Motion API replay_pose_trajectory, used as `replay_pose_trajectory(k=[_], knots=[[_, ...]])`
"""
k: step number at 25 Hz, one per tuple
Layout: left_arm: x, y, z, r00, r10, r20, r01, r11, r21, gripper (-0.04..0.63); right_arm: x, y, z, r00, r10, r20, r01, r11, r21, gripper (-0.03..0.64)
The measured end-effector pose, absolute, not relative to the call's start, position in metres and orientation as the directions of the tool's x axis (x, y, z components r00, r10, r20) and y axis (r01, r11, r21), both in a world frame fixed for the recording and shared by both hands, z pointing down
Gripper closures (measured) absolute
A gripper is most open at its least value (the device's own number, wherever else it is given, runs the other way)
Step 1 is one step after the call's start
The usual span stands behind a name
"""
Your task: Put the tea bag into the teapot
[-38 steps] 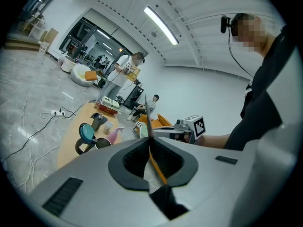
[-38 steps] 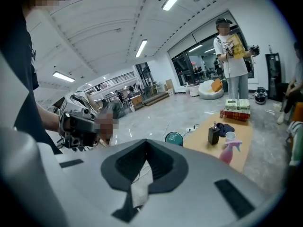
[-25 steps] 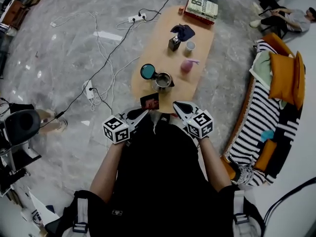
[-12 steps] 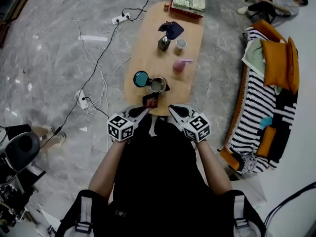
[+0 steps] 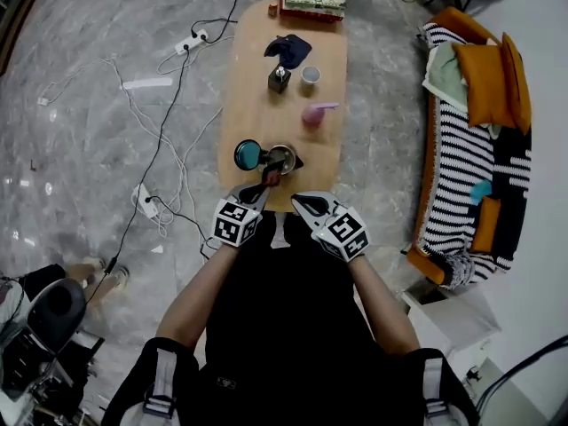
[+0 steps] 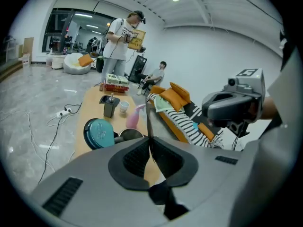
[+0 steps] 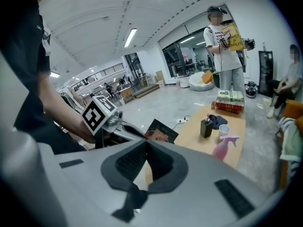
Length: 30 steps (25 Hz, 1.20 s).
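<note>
Left gripper (image 5: 258, 191) had its jaws clamped on tea bag (image 5: 272, 177); teapot (image 5: 282, 159) stood just ahead. Right gripper (image 5: 299, 202) had jaws pressed together, empty.

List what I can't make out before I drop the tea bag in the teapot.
1. Inside of the teapot: too small in the head view; in the left gripper view the left gripper covers all but its rim.
2. Tea bag: edge-on in the left gripper view, tiny in the head view, so sealed or torn is unclear.
3. Teapot in the right gripper view: not visible, behind the right gripper and the tea bag.
</note>
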<state>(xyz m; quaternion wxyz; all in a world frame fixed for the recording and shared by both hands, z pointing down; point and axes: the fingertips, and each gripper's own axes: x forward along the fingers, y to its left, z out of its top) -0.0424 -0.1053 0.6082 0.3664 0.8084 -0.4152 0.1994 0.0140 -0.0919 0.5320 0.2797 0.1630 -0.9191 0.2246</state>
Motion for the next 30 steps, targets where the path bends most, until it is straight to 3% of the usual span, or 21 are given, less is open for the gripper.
replay_pose_trajectory(k=[12,30], knots=[[-0.032,-0.127,0.666,0.541,-0.376,0.752,-0.816,-0.452,0.361,0.565,0.024,-0.098,0.536,-0.754,-0.258,0.604,-0.528,0.785,-0.324,0.611],[-0.034,-0.15,0.714,0.418,-0.266,0.869,-0.847,-0.461,0.266,0.565,0.032,-0.115,0.551,-0.706,-0.314,0.634,-0.618,0.711,-0.336,0.611]])
